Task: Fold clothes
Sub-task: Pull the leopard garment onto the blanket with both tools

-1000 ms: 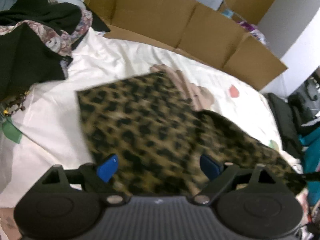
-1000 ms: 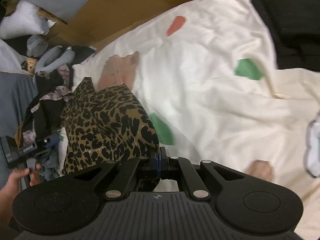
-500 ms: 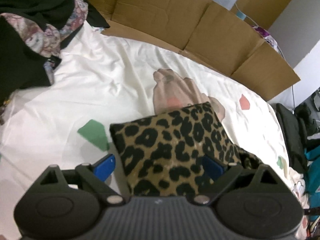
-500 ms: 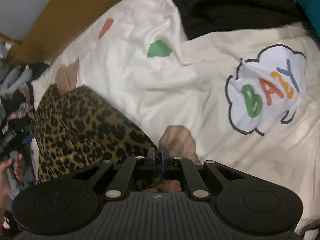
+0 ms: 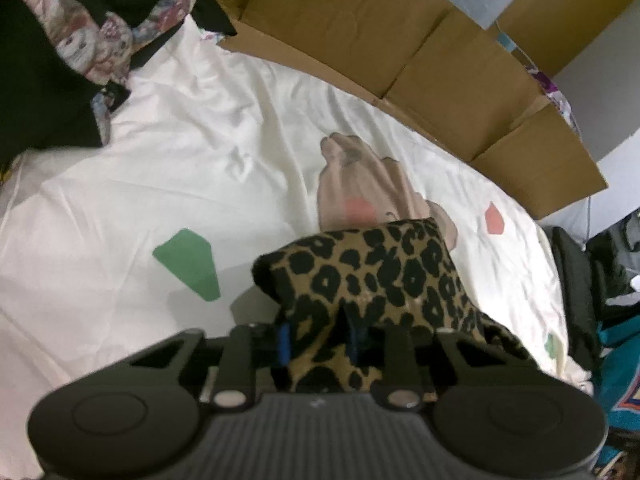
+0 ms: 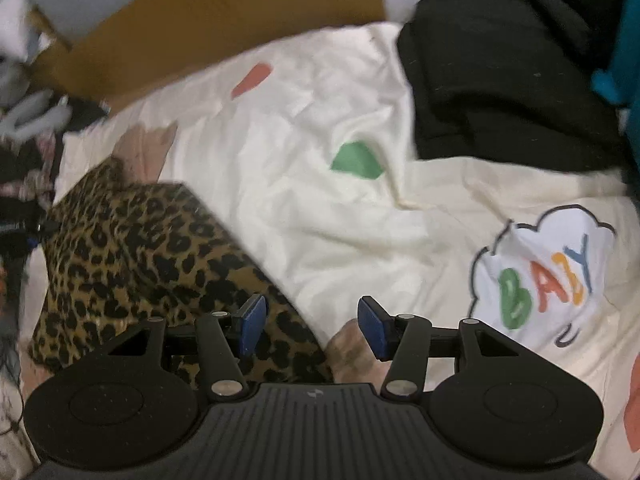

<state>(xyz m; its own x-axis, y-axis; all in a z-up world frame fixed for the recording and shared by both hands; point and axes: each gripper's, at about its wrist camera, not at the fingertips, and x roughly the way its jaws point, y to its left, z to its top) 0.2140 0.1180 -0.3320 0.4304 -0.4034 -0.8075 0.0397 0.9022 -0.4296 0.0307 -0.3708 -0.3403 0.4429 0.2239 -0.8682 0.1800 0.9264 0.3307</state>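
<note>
Leopard-print cloth, tan with black spots, is the garment (image 5: 384,276) in hand. It lies bunched on a cream bedsheet (image 5: 168,168) printed with green and red patches, doubled over into a thick wad. In the left wrist view the left gripper (image 5: 318,338) has its blue fingers drawn in tight on a fold of that cloth, and the pinched part stands up off the sheet. In the right wrist view the right gripper (image 6: 310,324) has its fingers spread wide with nothing between them; it hovers at the near edge of the garment (image 6: 132,248), one finger over the print and the other over bare sheet.

The step looks like a fold in the making: one side is gripped and raised while the other hand is free. Whether the free hand is about to take a corner or has let one go cannot be told. Any carry-over of the held edge calls for keeping the layers square, since the cloth is soft and slumps. A black pile (image 6: 500,92) sits well apart at the far right.
</note>
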